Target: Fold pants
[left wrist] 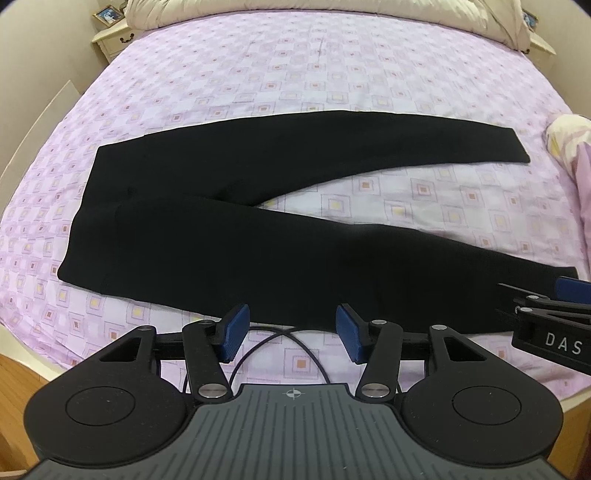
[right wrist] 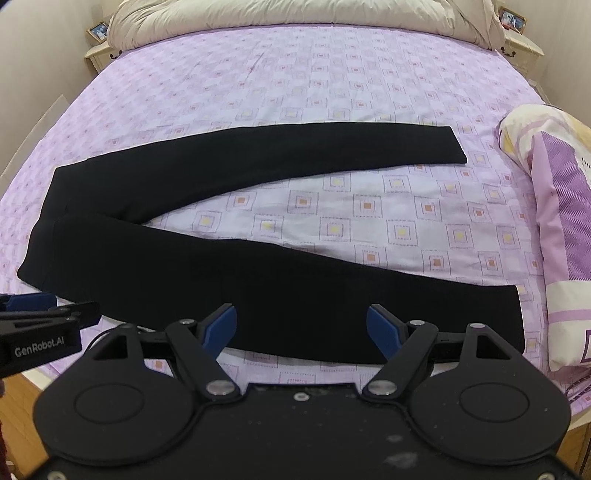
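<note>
Black pants (left wrist: 221, 236) lie flat on the purple patterned bed, waist at the left, the two legs spread in a V toward the right; they also show in the right wrist view (right wrist: 184, 266). My left gripper (left wrist: 291, 332) is open and empty, hovering at the near edge of the near leg. My right gripper (right wrist: 301, 328) is open and empty, above the near leg close to its cuff (right wrist: 513, 317). The right gripper also shows at the right edge of the left wrist view (left wrist: 554, 306), and the left gripper at the left edge of the right wrist view (right wrist: 40, 314).
A folded purple and cream pillow (right wrist: 554, 221) lies on the bed's right side. A beige duvet (right wrist: 295, 14) is bunched at the head of the bed. Nightstands (right wrist: 99, 51) flank the head. The bed's wooden front edge (left wrist: 22, 373) is just below the grippers.
</note>
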`<state>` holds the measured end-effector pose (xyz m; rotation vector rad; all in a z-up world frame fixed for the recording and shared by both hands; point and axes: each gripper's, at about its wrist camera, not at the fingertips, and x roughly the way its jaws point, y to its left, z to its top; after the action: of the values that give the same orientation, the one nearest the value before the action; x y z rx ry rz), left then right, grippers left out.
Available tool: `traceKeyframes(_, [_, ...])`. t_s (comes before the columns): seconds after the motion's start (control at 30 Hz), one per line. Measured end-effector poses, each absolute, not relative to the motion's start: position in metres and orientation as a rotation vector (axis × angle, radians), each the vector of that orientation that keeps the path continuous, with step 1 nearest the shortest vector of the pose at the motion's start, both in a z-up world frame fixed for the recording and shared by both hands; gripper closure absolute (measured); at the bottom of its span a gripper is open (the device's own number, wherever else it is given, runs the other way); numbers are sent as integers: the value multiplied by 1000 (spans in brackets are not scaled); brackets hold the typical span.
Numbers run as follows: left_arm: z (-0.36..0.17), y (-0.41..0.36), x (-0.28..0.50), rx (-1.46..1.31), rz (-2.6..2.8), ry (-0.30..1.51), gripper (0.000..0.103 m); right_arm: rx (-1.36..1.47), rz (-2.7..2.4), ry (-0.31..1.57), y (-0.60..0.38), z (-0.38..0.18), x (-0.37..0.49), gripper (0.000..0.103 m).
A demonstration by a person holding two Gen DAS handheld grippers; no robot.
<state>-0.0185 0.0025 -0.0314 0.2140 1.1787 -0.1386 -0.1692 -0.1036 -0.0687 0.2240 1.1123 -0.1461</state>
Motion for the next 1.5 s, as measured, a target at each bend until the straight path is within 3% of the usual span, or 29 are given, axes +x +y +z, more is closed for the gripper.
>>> traceKeyframes(1.0, [-32,12,-6,224,-103,1222,52,200,-109,1162,-92,-78,-158,21])
traceKeyframes(1.5, [-34,60,64,235,-168,1216,52,169,-183,1163,-61,-79,-111,21])
